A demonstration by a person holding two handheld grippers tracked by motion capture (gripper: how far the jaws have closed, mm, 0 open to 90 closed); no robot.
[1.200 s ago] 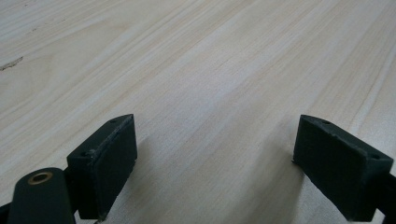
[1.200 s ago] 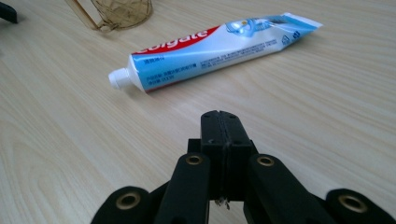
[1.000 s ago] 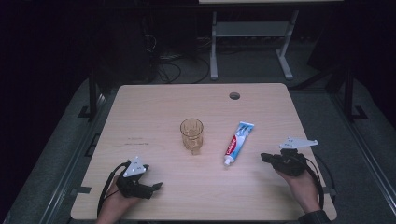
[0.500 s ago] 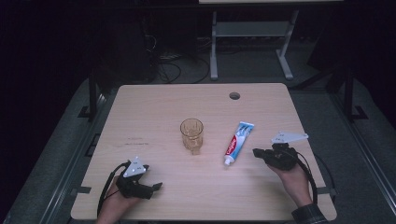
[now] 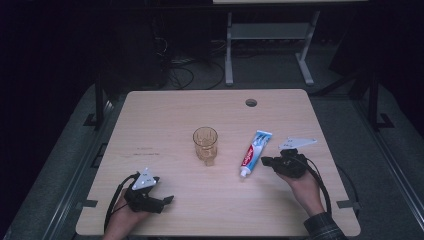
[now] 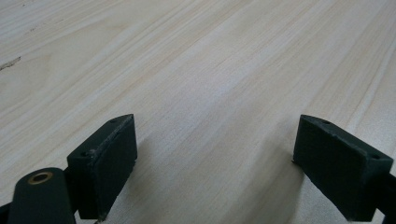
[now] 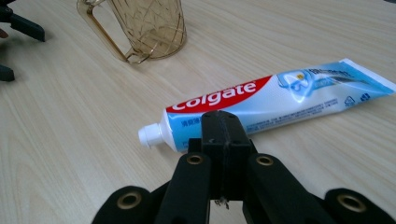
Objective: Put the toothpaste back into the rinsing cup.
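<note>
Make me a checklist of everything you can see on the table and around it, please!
Surface: pale wooden table, cable hole near far edge.
Job's things: red, white and blue toothpaste tube lying flat, white cap on; amber see-through plastic handled cup upright beside it.
Clutter: nothing seen.
Grippers: left gripper open over bare wood; right gripper shut, empty, close to the tube's cap end.
Cables: black cable trailing from right gripper.
Surroundings: dark floor, grey metal stand behind.
</note>
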